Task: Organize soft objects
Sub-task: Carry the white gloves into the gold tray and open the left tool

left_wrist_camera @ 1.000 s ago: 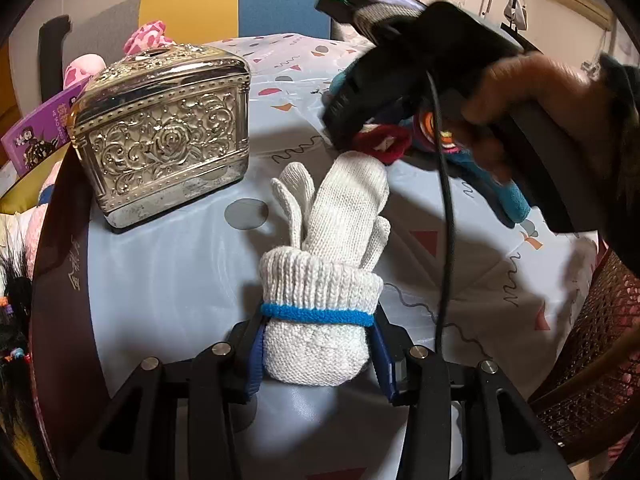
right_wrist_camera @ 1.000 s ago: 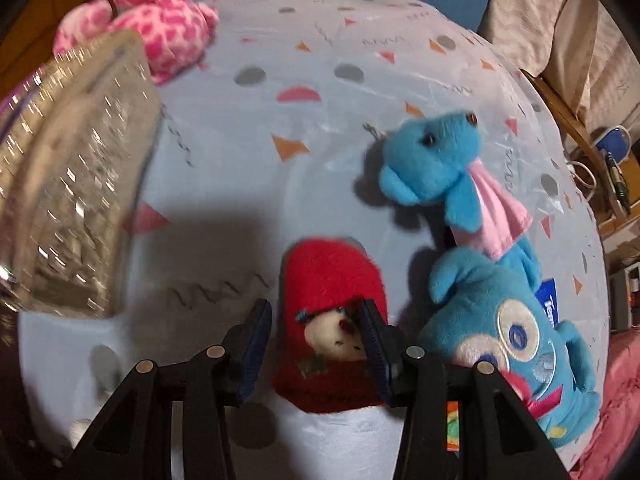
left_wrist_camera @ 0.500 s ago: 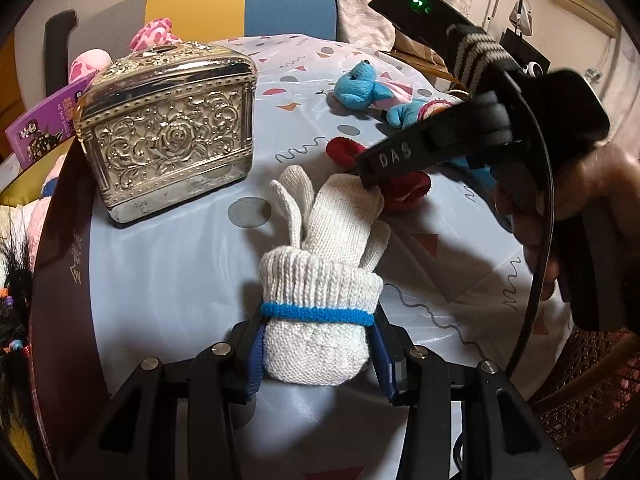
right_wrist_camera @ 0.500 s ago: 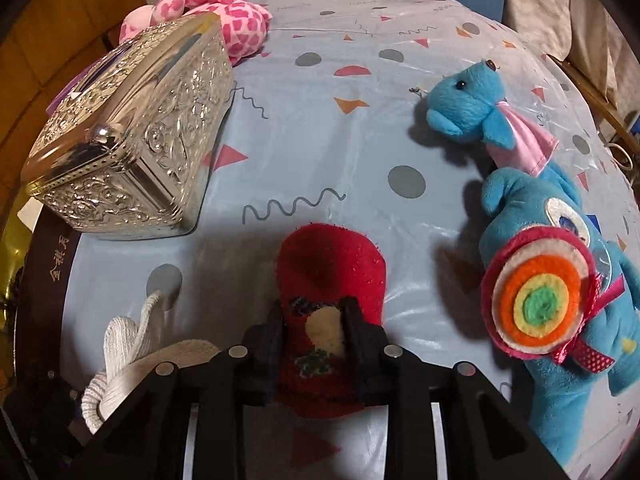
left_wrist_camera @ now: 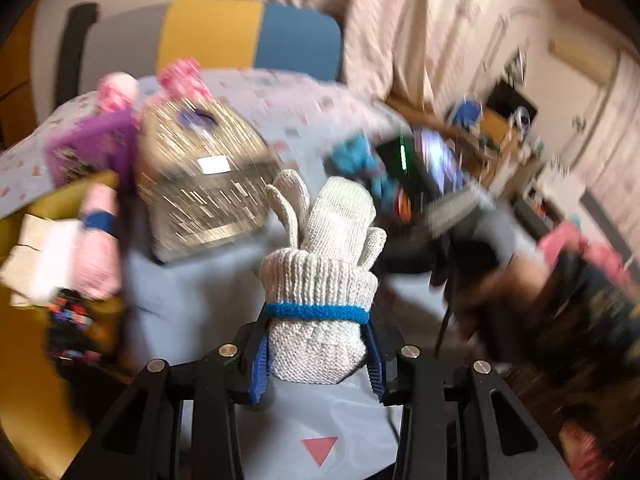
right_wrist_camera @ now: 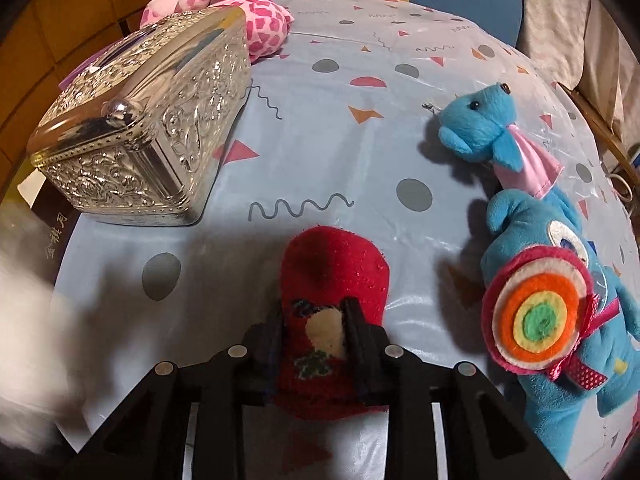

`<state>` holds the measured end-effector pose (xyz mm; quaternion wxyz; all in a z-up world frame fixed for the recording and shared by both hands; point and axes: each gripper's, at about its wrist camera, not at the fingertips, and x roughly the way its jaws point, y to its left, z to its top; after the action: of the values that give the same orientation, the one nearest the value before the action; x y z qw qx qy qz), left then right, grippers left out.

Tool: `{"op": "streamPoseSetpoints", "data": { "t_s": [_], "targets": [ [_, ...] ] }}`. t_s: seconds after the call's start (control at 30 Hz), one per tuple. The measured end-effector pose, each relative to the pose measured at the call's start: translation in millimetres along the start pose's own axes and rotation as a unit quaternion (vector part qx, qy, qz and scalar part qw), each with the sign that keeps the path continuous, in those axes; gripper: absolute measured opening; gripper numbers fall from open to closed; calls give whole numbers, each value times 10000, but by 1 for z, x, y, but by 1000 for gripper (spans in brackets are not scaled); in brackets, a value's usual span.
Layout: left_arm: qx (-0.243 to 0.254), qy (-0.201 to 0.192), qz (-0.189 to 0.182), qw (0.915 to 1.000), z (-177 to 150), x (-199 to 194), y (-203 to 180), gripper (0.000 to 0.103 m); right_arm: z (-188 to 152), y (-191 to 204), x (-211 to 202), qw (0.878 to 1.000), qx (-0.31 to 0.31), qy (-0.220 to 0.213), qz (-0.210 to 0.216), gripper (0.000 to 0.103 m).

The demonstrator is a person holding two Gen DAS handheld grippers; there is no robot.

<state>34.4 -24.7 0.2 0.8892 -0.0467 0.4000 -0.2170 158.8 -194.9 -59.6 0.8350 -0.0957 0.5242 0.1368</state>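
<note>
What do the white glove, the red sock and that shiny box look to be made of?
White glove: knitted yarn, probably cotton, with visible ribbing and a blue band at the cuff. Red sock: fuzzy, fleecy knit with a matte nap. Box: embossed silver-toned metal, or metal-look plating, mirror-shiny with raised floral relief.

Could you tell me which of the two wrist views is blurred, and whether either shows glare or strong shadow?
Left wrist view: the background streaks with motion blur, only the white knitted glove stays sharp. Right wrist view: crisp; highlights glint on the silver box, and a dark shadow lies on the tablecloth around the red sock.
</note>
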Motion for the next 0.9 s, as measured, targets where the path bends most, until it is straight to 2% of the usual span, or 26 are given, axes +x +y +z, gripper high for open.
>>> {"op": "streamPoseSetpoints", "data": {
  "t_s": [0.1,0.2,0.27,0.33,0.5,0.53,0.67,0.8,0.9],
  "targets": [
    [-362,-396,49,9985,18,-39,26,40,-2,7,-3,9999,-82,-19,-77,29],
    [-791,-577,532,9938,30,-65,72,40,-3,9,-3,9998,-134,-27,-127,29],
    [-1099,-535,844,9889,32,-70,105,40,-3,11,-4,9997,-169,-31,-157,29],
    [-1455,-439,1360,9790,30,-75,146,40,-3,12,-3,9996,-198,-33,-179,29],
    [-2223,-94,1796,9582,19,-68,224,40,-3,15,-4,9994,-266,-34,-234,29],
    [-2400,-8,1940,9512,16,-64,240,40,-3,15,-4,9993,-273,-34,-240,29],
    [-2688,233,2210,9372,6,-48,273,40,-3,16,-4,9992,-296,-38,-264,29],
    [-2676,521,2305,9341,8,-27,292,43,-4,16,-5,9991,-315,-42,-268,29],
    [-2671,514,2464,9302,8,-27,301,53,-4,16,-5,9991,-332,-45,-275,29]
  ]
}}
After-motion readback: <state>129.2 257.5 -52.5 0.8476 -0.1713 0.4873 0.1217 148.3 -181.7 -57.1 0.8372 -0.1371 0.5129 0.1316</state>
